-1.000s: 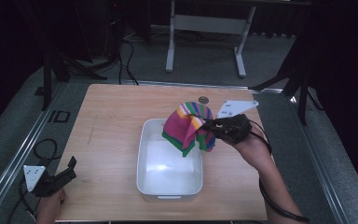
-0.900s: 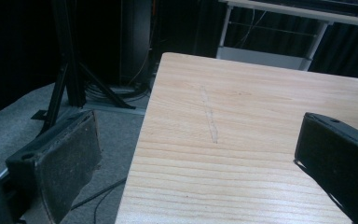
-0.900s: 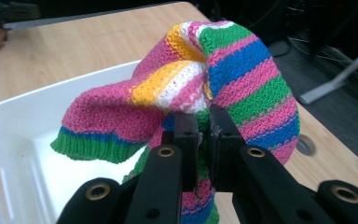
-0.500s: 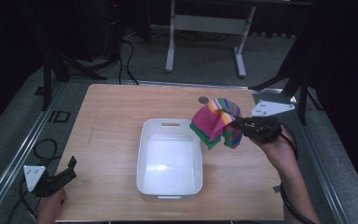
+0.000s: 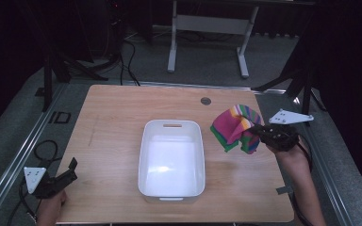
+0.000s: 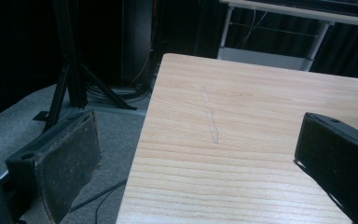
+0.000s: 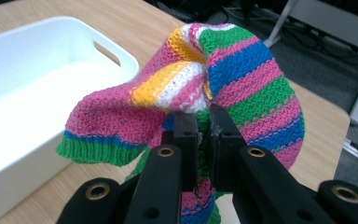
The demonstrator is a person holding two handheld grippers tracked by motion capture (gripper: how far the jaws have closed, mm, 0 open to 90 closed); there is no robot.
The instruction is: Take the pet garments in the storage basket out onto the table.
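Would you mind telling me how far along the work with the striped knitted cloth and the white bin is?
Done: the striped knitted cloth is out of the white bin, which looks empty. In hand: the right gripper is shut on the cloth and holds it above the wooden table, right of the bin. Left: setting it down, probably; the left gripper waits open at the table's near left corner.

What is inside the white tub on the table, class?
The white tub holds nothing: its bare white floor shows from the high view. The striped knitted cloth hangs outside it, to its right, pinched in the right tongs. The table under the tub is covered.
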